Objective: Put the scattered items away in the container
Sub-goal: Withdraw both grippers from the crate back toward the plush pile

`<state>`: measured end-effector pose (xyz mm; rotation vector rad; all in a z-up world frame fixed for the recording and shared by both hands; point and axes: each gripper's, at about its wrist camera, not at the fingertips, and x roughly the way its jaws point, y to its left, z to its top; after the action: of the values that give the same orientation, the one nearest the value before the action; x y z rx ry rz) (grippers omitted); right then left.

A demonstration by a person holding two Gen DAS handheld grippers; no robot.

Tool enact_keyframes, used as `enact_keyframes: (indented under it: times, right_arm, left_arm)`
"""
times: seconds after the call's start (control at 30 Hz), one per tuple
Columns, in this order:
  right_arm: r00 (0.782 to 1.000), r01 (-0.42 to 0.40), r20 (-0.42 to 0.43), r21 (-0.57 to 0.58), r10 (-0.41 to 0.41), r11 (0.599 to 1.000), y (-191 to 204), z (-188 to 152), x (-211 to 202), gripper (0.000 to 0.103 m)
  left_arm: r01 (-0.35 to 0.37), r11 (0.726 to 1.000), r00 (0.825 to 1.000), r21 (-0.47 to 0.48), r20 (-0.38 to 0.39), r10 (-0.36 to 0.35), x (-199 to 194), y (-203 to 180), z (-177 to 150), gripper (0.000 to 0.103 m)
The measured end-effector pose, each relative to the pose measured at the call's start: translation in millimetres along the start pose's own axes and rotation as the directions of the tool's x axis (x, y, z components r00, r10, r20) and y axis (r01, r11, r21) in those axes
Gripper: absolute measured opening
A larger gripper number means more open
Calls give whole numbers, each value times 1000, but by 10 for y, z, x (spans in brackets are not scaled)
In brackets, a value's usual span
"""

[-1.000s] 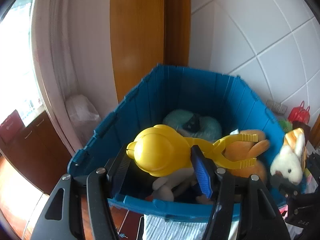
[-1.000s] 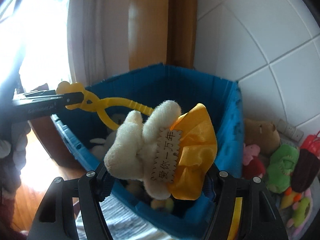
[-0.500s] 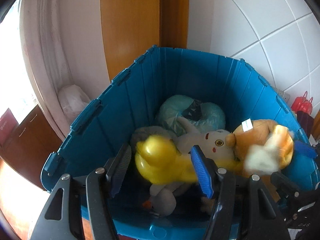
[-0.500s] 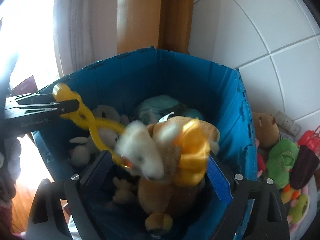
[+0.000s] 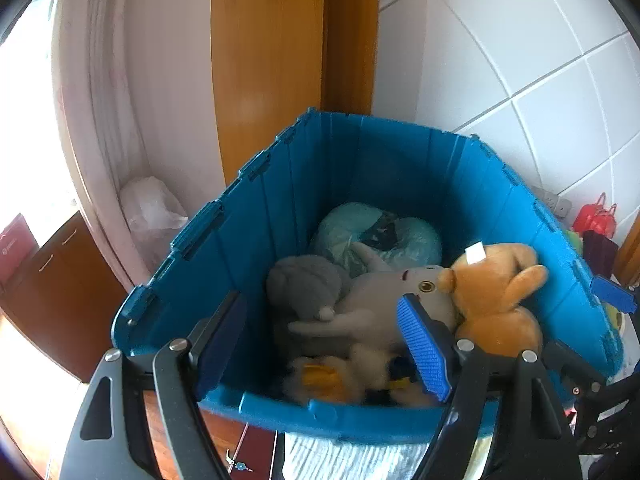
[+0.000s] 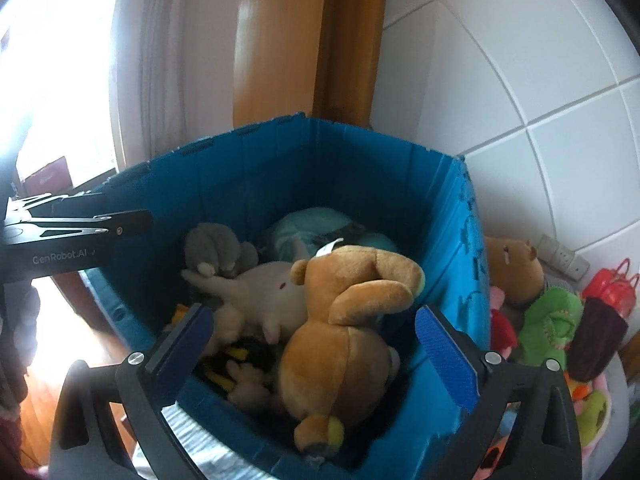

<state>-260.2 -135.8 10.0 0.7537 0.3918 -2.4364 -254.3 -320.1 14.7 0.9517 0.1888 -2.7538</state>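
A blue bin [image 5: 192, 232] [image 6: 360, 168] stands below both grippers, holding a brown bear [image 5: 496, 292] [image 6: 344, 320], a pale grey plush [image 5: 360, 308], a darker grey plush [image 5: 304, 284] and a teal cushion [image 5: 376, 232]. A blurred white and yellow plush [image 5: 332, 376] lies low at the bin's near wall. Yellow pieces [image 6: 224, 364] show beside it. My left gripper [image 5: 320, 302] hangs over the near rim, its jaws opening with nothing between the pads. My right gripper [image 6: 312, 316] hovers above the bear, jaws opening wide and holding nothing.
More soft toys lie outside the bin on the right: a brown plush [image 6: 512, 268], a green plush [image 6: 552, 320] and a red bag [image 6: 612, 284]. A white plastic bag [image 5: 152, 212] sits left of the bin. A tiled wall and a wooden door frame stand behind.
The left gripper let go of the yellow scoop toy and the right let go of the white rabbit plush; both dropped into the bin. Both sets of jaws have spread wider.
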Motion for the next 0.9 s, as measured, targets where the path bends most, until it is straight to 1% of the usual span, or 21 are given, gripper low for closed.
enact_keyframes:
  times: [0.13,0.27,0.5,0.63,0.77,0.9]
  right_arm:
    - [999,21,37,7,-21,1000,29,-63,-250,103]
    - [997,47,56,10,-47,999,63,-156,-465,102]
    - [992,86,88,44,-89,995,94,-439,-802,103]
    - [991,104,78,61,-108,993,132,-669,-885,102]
    - [992,119,43,74,-123,990,170,-927,-947,102]
    - [990,142,8,108,-143,984,135,-1130,-1039,102]
  left_arm:
    - [27,1000,999,6,28,-27,-186,-44,-67,78]
    - [66,998,997,21,46,-67,-353,-118,-184,78]
    - [101,994,992,51,70,-105,-561,-200,-453,78]
    - [127,990,991,62,42,-130,-604,-245,-705,78]
    - [157,984,988,82,0,-157,-627,-348,-953,78]
    - [187,975,982,118,-33,-184,-659,-504,-1074,78]
